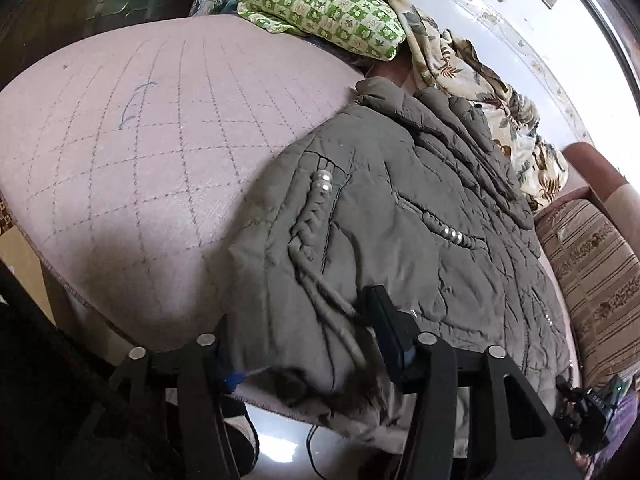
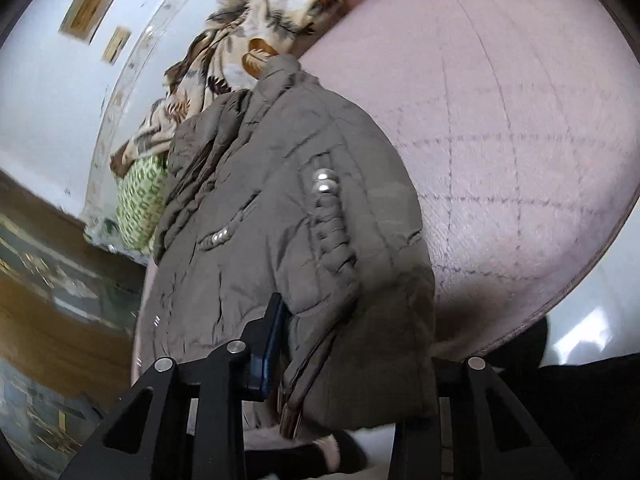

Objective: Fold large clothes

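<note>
Grey-brown quilted padded jacket [image 1: 400,216] w/ braided trim and silver beads lies spread on pink quilted bed cover [image 1: 140,140], collar away from the cams, hem hanging over the near bed edge. Left gripper [image 1: 304,344] sits at the hem: its right finger [image 1: 390,328] rests on top of the fabric, left finger mostly hidden at the jacket's side edge, hem corner bunched between them; jaws about half spread w/ fabric in the gap, can't tell if pads actually press. Right gripper [image 2: 352,340] is at the other hem corner: left finger [image 2: 268,340] w/ blue pad lies against the jacket [image 2: 288,220], the other finger is hidden behind fabric; bulky hem fills the gap, firm pinch not confirmable. Green-white checked pillow [image 1: 320,4] and leaf-print blanket [image 1: 472,80] are piled beyond the collar, near the wall.
</note>
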